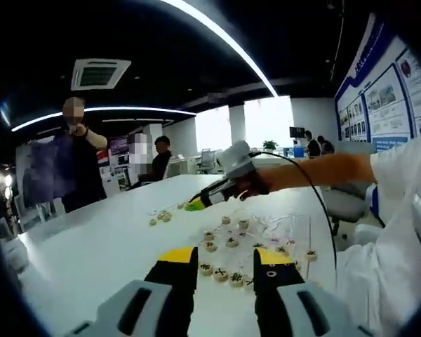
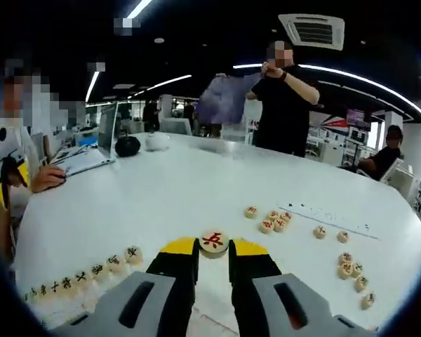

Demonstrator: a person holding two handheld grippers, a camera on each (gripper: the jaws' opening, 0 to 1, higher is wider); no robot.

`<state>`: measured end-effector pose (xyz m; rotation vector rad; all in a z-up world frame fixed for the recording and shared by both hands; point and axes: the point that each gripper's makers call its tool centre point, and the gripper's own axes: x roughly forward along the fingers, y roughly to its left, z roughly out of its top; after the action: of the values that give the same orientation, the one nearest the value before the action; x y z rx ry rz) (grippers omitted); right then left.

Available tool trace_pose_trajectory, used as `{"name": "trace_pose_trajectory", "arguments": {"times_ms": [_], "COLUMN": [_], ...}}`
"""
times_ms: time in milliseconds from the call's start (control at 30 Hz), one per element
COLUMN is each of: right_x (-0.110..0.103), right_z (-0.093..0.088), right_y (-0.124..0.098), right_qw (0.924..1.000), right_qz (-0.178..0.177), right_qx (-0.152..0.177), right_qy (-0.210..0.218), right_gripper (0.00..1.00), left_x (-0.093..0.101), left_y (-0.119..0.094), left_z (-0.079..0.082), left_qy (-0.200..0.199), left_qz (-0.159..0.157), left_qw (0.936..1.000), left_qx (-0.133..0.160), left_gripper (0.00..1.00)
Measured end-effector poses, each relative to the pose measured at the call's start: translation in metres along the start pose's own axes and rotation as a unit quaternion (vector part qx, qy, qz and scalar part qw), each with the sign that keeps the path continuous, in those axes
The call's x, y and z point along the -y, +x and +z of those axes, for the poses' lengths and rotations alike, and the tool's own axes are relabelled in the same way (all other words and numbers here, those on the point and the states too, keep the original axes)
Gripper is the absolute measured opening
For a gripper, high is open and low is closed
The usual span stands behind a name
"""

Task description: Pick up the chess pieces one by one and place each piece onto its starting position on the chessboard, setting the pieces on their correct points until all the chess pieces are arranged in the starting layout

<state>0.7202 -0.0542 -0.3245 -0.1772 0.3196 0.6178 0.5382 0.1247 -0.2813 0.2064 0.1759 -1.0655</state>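
My right gripper (image 2: 214,251) is shut on a round wooden chess piece with a red character (image 2: 214,241), held at its yellow tips above the white table. In the left gripper view that gripper (image 1: 196,204) reaches in from the right in a person's hand (image 1: 256,184), over scattered pieces (image 1: 230,241). A faintly lined white board sheet (image 2: 333,213) lies flat. A row of black-marked pieces (image 2: 81,276) runs along its near left edge. Red-marked pieces sit in a cluster (image 2: 274,222) and a curved line (image 2: 352,268). My left gripper (image 1: 226,261) stands open above a few black-marked pieces (image 1: 221,274).
The white table (image 2: 161,189) is broad and bare at its middle and left. A laptop (image 2: 91,153), a black object (image 2: 128,146) and a white one (image 2: 156,141) sit at the far side. A person in black (image 2: 284,98) stands beyond the far edge.
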Motion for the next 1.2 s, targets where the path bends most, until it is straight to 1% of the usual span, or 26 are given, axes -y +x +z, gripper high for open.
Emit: {"name": "trace_pose_trajectory", "arguments": {"times_ms": [100,200,300,367,400,467,500,533,600,767,900,967,1067,1200], "right_x": [0.003,-0.002,-0.011,-0.015,-0.018,-0.023,-0.028,-0.029,-0.032,-0.039,-0.044,-0.042,-0.040,-0.045], "right_z": [-0.008,-0.019,-0.033,-0.040,-0.052,-0.066,-0.074,-0.076,-0.087,-0.106,-0.118,-0.120,-0.121,-0.120], "right_y": [-0.027,-0.056,-0.078,-0.086,-0.093,-0.103,-0.107,-0.109,-0.119,-0.134,-0.136,-0.135,-0.133,-0.130], "right_qw": [0.9999,0.9998,0.9996,0.9994,0.9997,0.9998,0.9995,0.9994,0.9990,0.9976,0.9969,0.9967,0.9964,0.9964], "right_qz": [0.003,0.005,0.014,0.016,0.016,0.016,0.025,0.026,0.029,0.040,0.045,0.044,0.044,0.052], "right_qx": [0.008,0.019,0.021,0.020,0.005,-0.008,-0.020,-0.022,-0.024,-0.033,-0.045,-0.046,-0.048,-0.051], "right_qy": [0.010,0.009,0.015,0.022,0.019,0.004,0.002,0.002,0.025,0.046,0.047,0.051,0.054,0.043], "right_gripper": [0.19,0.19,0.19,0.19,0.19,0.19,0.19,0.19,0.19,0.19,0.19,0.19,0.19,0.19], "left_x": [0.002,0.002,0.003,0.005,0.007,0.014,0.017,0.019,0.022,0.022,0.025,0.032,0.038,0.036], "left_y": [0.000,-0.001,-0.002,-0.002,-0.002,-0.001,-0.001,-0.001,-0.002,-0.001,0.001,0.002,0.002,0.002], "left_z": [0.001,0.002,0.003,0.004,0.005,0.007,0.008,0.009,0.010,0.010,0.009,0.011,0.012,0.011], "left_qy": [0.001,0.001,0.000,0.001,0.001,0.006,0.006,0.007,0.010,0.011,0.014,0.024,0.028,0.028], "left_qz": [-0.005,-0.003,-0.004,-0.006,-0.009,-0.022,-0.029,-0.033,-0.038,-0.037,-0.040,-0.051,-0.062,-0.059], "left_qw": [1.0000,1.0000,1.0000,1.0000,0.9999,0.9996,0.9994,0.9992,0.9990,0.9990,0.9989,0.9981,0.9973,0.9975], "left_qx": [0.001,0.003,0.006,0.008,0.009,0.016,0.019,0.021,0.023,0.023,0.022,0.024,0.027,0.026], "left_gripper": [0.33,0.33,0.33,0.33,0.33,0.33,0.33,0.33,0.34,0.34,0.34,0.34,0.34,0.34]}}
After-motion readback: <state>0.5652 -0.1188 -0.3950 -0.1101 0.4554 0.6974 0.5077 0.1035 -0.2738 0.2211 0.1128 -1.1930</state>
